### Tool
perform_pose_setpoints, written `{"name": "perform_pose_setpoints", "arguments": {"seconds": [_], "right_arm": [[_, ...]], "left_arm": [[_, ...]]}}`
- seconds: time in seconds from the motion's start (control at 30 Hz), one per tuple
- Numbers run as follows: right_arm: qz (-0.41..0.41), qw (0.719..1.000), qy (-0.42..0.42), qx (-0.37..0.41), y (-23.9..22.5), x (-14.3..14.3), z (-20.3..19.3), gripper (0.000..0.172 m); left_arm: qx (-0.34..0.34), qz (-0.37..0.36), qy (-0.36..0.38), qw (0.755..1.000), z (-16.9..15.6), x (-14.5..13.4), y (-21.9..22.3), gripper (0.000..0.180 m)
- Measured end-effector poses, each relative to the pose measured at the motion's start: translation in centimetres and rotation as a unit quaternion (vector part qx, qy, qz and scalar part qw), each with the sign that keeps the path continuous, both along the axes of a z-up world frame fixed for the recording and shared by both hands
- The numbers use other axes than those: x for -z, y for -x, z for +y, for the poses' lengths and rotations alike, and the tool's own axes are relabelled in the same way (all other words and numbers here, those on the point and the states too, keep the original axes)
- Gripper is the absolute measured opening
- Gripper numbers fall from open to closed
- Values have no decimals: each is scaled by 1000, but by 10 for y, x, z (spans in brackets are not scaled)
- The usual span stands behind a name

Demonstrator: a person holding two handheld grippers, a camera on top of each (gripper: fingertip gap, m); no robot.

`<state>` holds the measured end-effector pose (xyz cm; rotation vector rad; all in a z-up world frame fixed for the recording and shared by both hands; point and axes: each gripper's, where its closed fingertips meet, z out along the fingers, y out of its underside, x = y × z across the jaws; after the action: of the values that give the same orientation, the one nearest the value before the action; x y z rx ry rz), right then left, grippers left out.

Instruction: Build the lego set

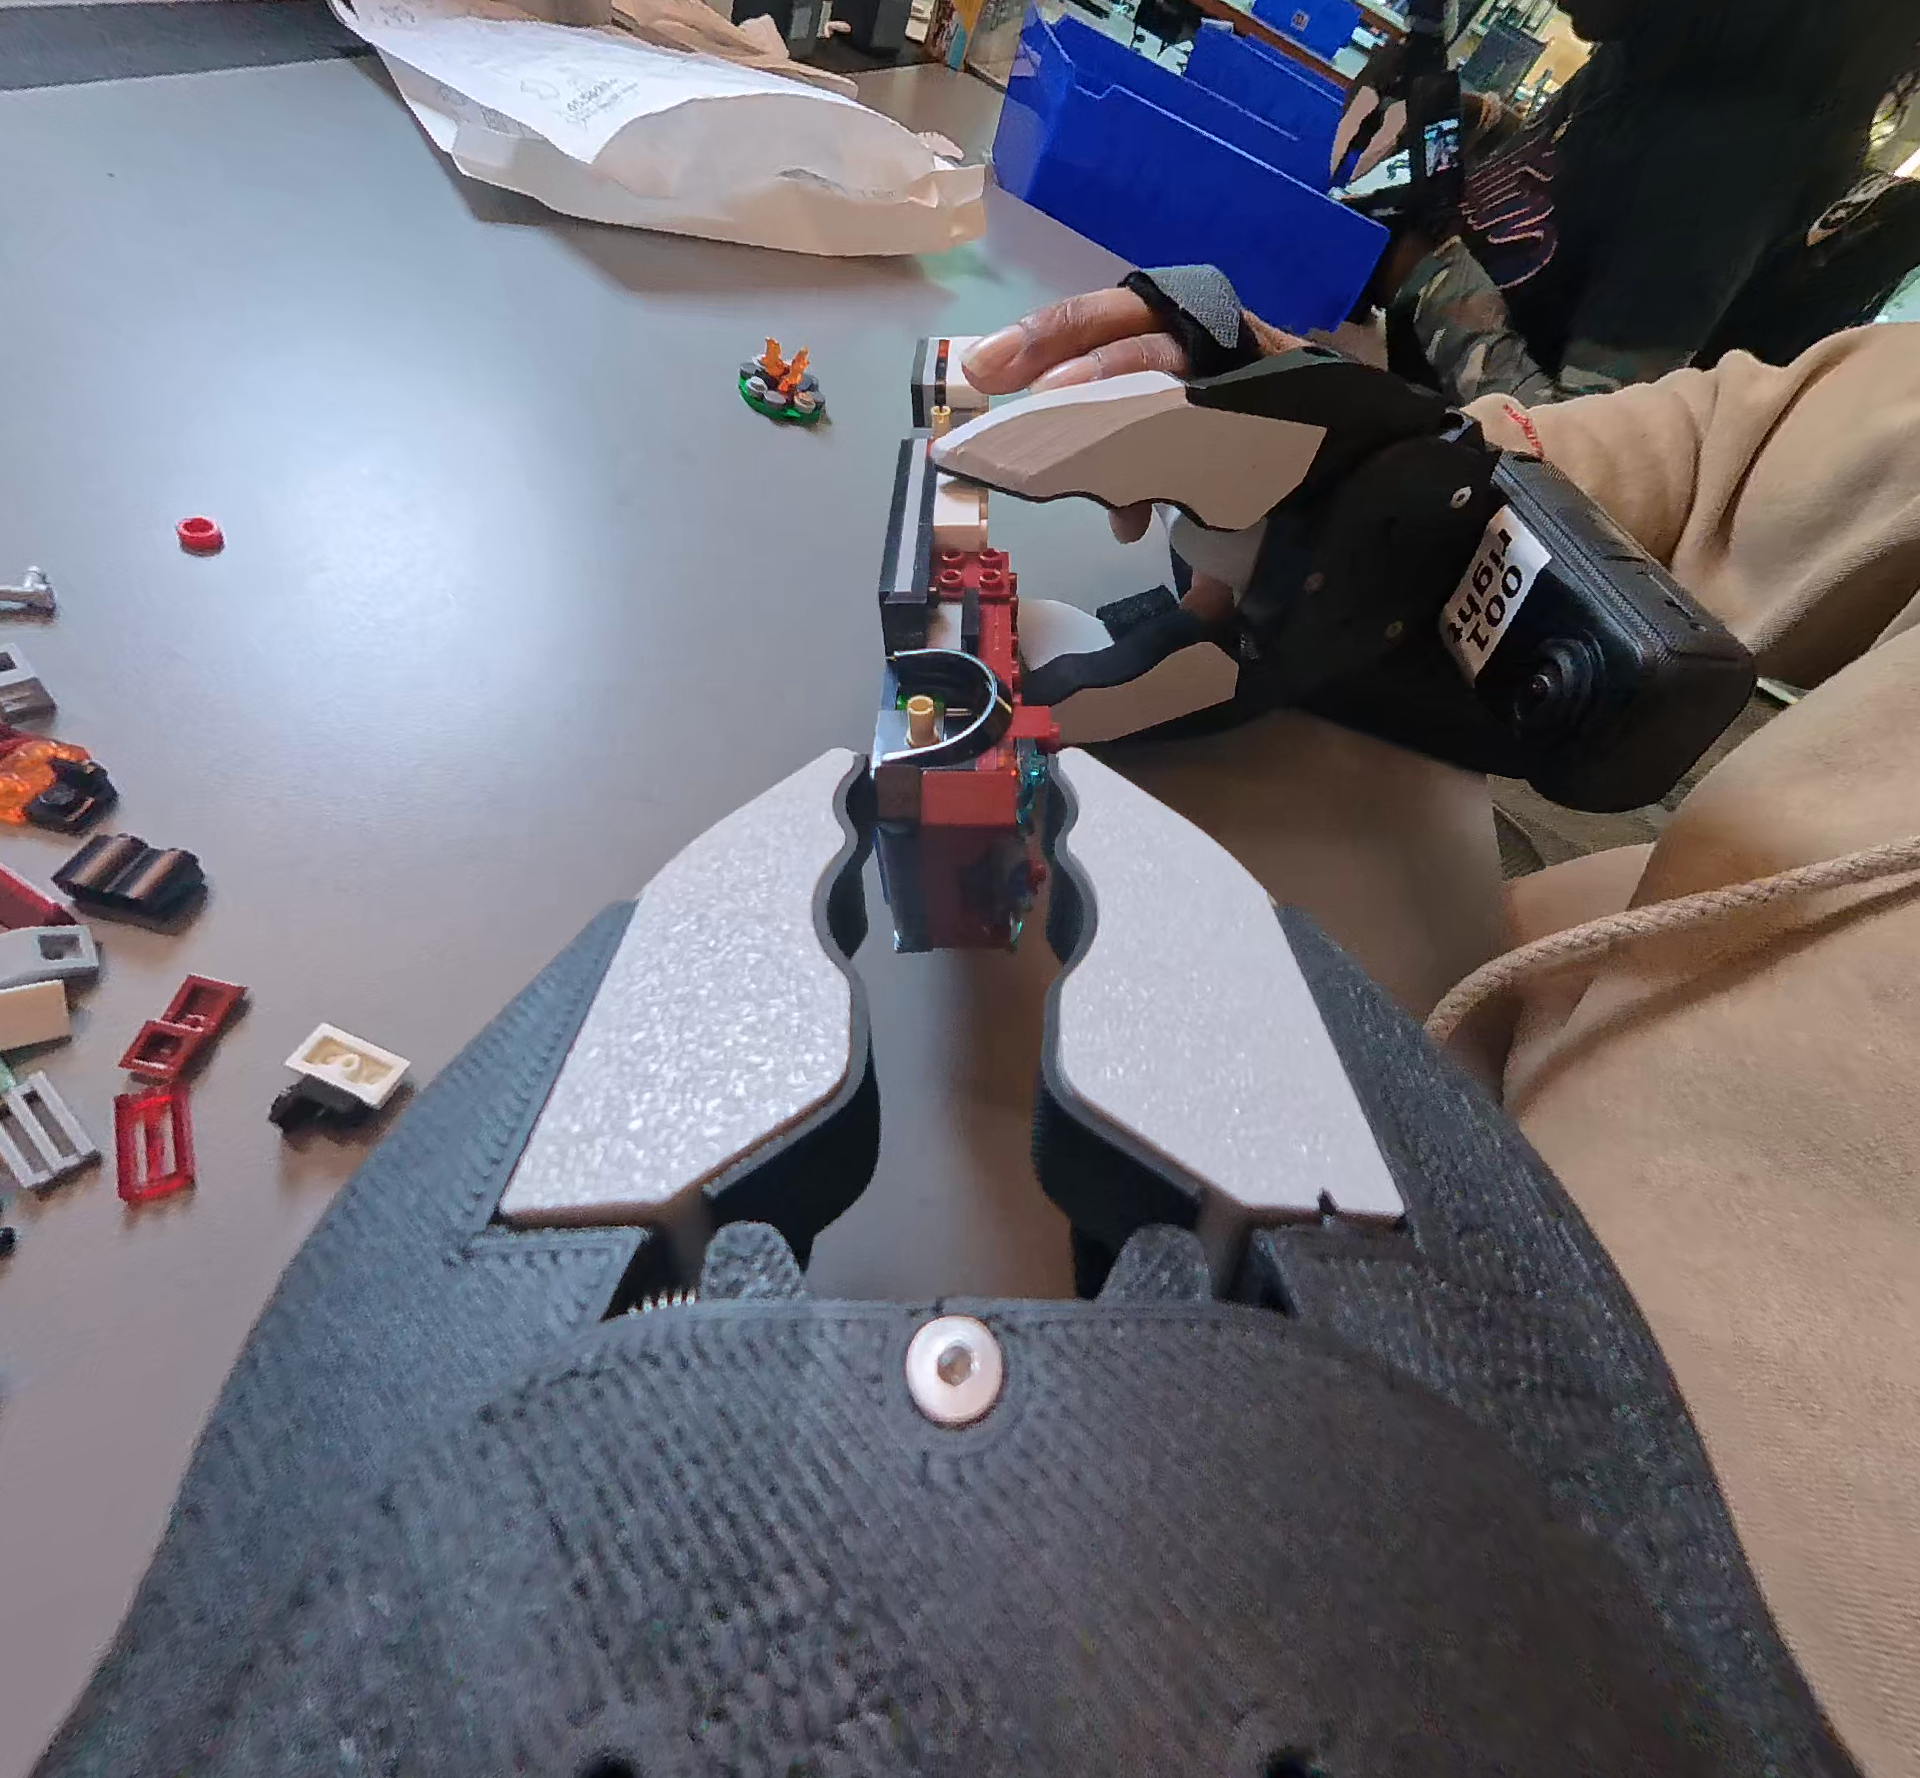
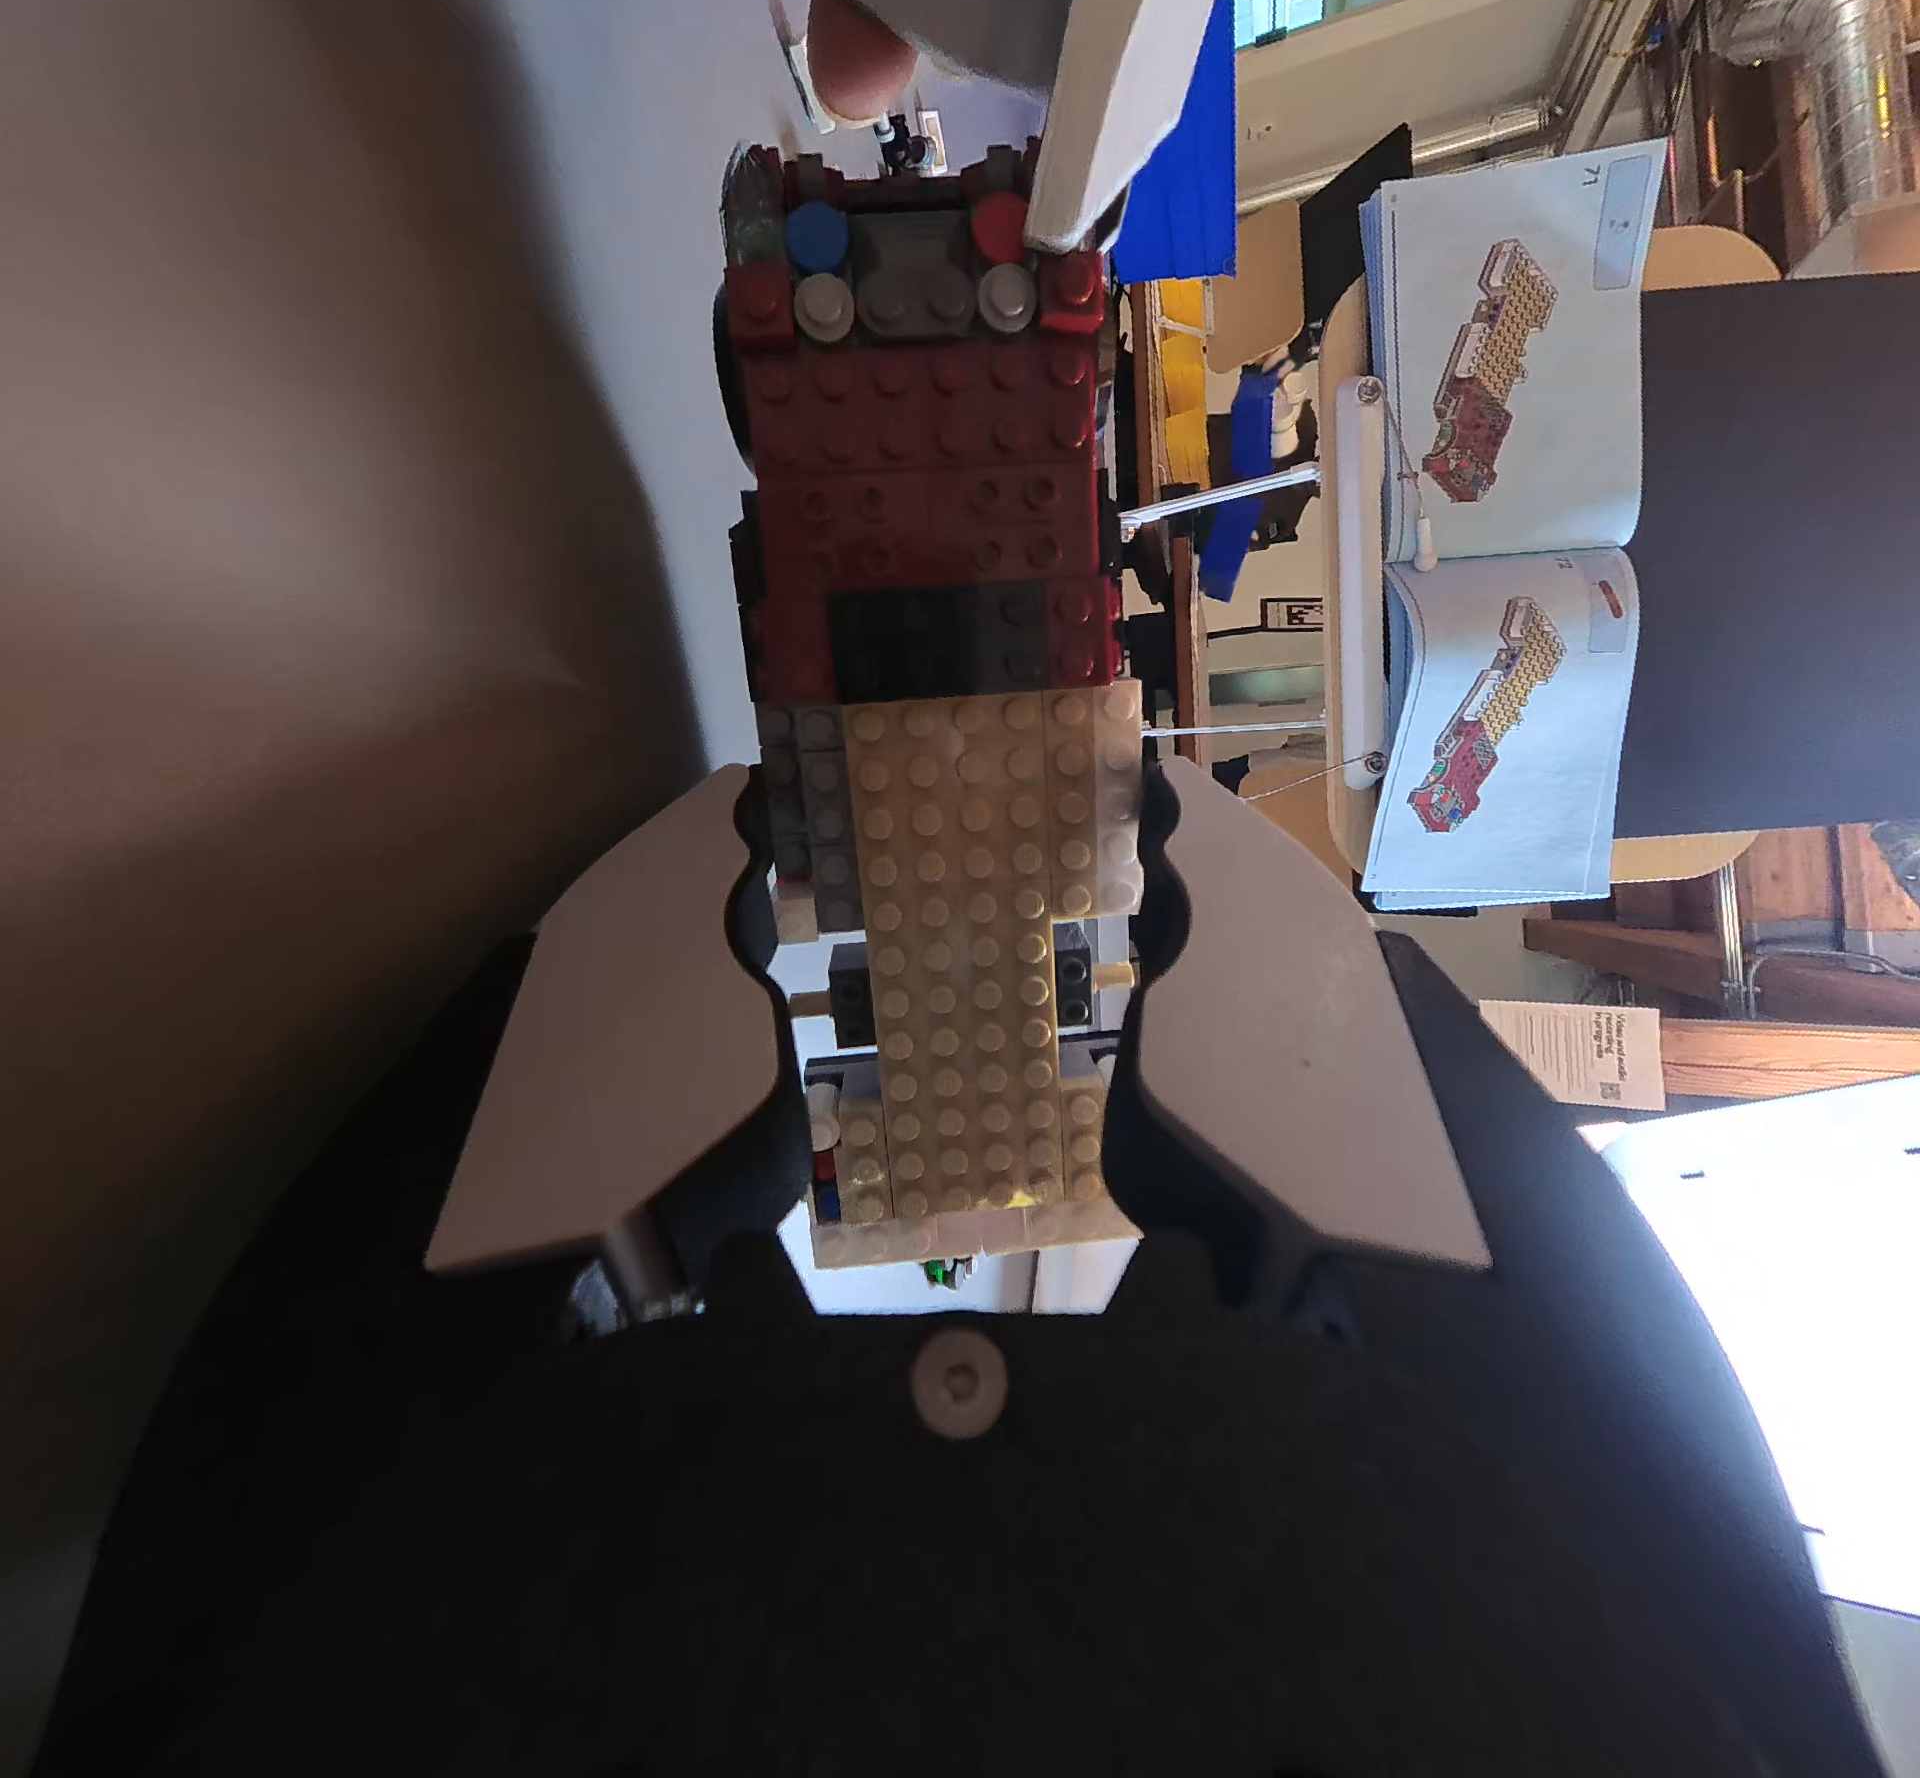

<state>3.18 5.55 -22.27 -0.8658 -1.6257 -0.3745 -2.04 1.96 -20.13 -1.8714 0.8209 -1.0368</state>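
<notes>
Nearest us, the left gripper [image 1: 951, 855] pinches the red cab end of the brick truck [image 1: 951, 741] while the right gripper [image 2: 951, 897] clamps its tan chassis above the table [image 1: 416, 378]; any opposing twist, we judge, could snap it apart.

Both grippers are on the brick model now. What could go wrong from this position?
1. The left gripper and right gripper clamp opposite ends of the brick model; pulling or twisting could split it.
2. The left grip covers only the red end, so it may slip.
3. Loose bricks nearby could be knocked away.
</notes>
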Motion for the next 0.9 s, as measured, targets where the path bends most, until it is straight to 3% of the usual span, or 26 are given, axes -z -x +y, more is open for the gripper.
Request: {"name": "perform_pose_setpoints", "arguments": {"seconds": [0.9], "right_arm": [[2,1000,-1,4,0,-1,2,68]], "left_arm": [[-12,-10,10,1000,3,-1,0,30]]}}
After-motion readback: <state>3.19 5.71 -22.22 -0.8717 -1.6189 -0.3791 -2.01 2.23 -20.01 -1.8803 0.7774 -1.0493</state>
